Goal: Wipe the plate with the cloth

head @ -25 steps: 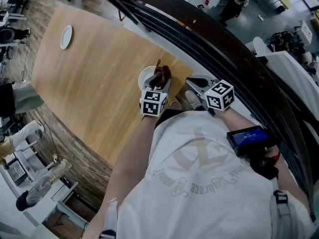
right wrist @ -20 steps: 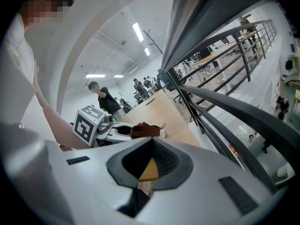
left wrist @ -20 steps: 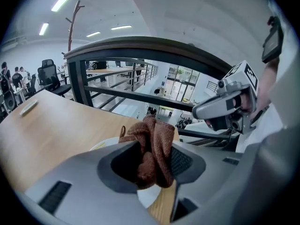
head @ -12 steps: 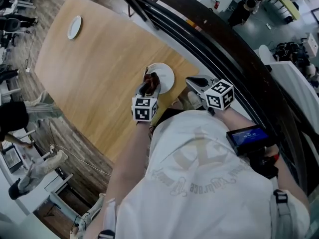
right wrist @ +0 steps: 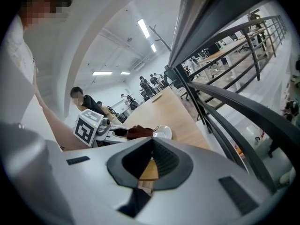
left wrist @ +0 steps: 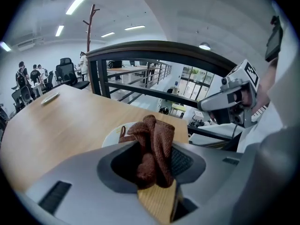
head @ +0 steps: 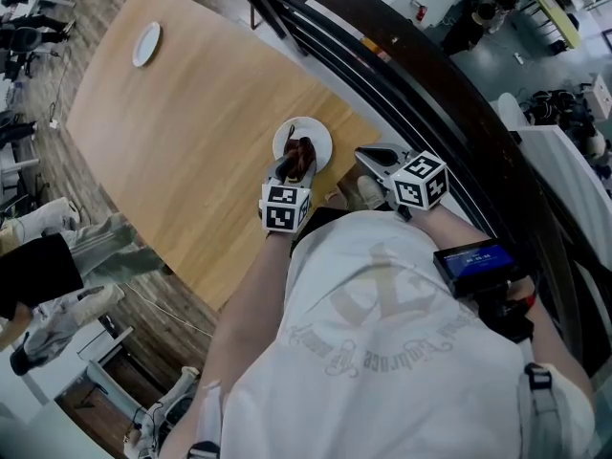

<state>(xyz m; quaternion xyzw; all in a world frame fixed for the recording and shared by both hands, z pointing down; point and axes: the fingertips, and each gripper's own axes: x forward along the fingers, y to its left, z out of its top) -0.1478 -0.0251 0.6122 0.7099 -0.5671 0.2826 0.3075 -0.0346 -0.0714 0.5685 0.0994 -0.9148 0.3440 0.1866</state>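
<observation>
Left gripper [left wrist: 152,172] jaws are pinching the brown cloth [left wrist: 152,144], which is bunching up and poking out past the tips. The white plate [left wrist: 111,136] is sitting right below and just ahead of it on the worktop [head: 191,113], so left is nearer. Right gripper [right wrist: 151,149] is hanging off beside it, jaws pressed together on nothing

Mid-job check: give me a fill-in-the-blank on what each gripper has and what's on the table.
The left gripper is shut on a brown ____.
The plate beneath it is ____ in colour.
The right gripper is shut and holds ____.
The table carries ____ plates.

Missing words: cloth; white; nothing; two.
</observation>
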